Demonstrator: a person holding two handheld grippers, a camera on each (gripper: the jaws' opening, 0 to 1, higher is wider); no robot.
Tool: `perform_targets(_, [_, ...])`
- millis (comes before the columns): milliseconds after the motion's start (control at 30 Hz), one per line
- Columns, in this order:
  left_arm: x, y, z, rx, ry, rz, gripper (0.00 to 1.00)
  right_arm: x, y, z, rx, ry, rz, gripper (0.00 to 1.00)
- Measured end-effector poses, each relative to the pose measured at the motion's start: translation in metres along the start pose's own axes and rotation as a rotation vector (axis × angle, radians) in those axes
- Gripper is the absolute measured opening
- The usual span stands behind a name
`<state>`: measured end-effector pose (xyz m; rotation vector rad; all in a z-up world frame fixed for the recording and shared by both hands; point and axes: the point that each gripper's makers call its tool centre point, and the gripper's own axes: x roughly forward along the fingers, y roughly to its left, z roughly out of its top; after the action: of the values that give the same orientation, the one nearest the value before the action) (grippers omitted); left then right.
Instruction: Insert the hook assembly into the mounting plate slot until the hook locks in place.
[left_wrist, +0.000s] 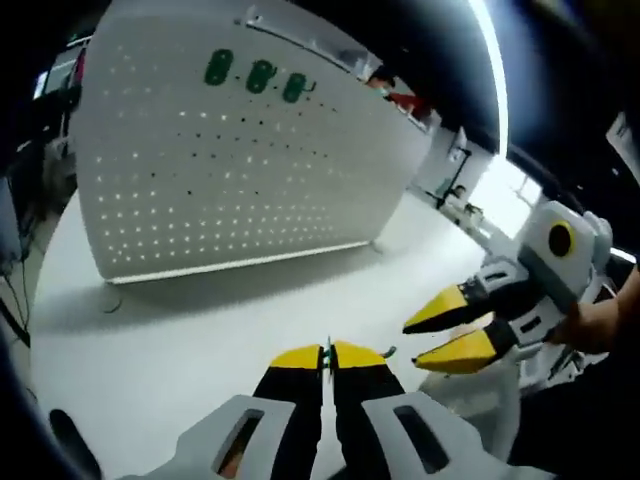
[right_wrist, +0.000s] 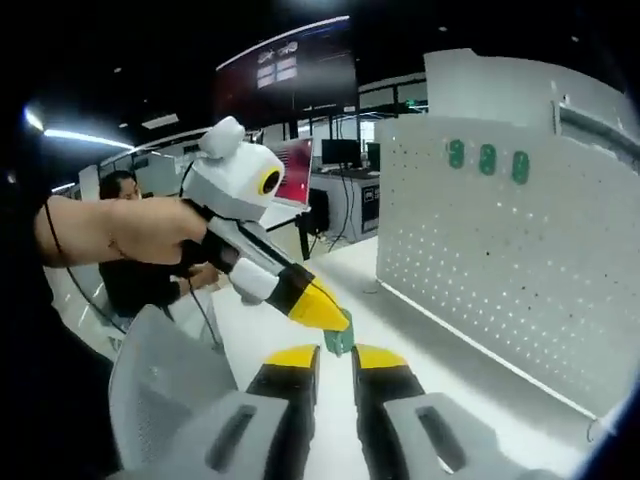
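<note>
At the lower centre of the left gripper view, the left claw (left_wrist: 327, 357) has its yellow-tipped jaws pressed together on a small green hook assembly (left_wrist: 327, 353), of which only a thin sliver shows between the tips. At the right of this view the right claw (left_wrist: 452, 331) enters with its jaws parted and nothing between them. The white perforated mounting plate (left_wrist: 250, 150) stands upright on the white worktop (left_wrist: 190, 330) in the upper half of the frame, well apart from both claws; three green hooks (left_wrist: 257, 76) already sit in a row near its top edge. In the right gripper view the left claw (right_wrist: 335, 322) reaches in from the upper left, the green hook assembly (right_wrist: 340, 338) at its tip hanging just above the gap between the right claw's (right_wrist: 335, 357) open jaws at lower centre; the mounting plate (right_wrist: 510, 250) fills the right side with its three green hooks (right_wrist: 487, 158) near the top, and a person sits in the background at left. Judged risks: the hook is pinched by a narrow margin, so it may twist or drop during a handover if one claw releases before the other closes; a tilted hook would then miss or jam in the slot.
</note>
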<state>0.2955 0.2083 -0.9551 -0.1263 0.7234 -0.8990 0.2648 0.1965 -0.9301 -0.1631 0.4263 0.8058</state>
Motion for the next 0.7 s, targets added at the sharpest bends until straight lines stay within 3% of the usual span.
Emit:
perform_targets(167, [-0.004,-0.016,0.005,-0.071,-0.032,-0.063,0.01,0.004,0.000,-0.003,-0.038,0.014,-0.003,0.08])
perform_targets(533, [-0.006,-0.020,0.001,-0.106,-0.048,-0.079,0.01,0.007,0.004,-0.002,-0.062,0.008,0.015,0.05])
perform_targets(700, [-0.007,-0.021,-0.002,-0.183,-0.060,-0.113,0.01,0.009,0.005,-0.009,-0.083,0.024,0.015,0.04])
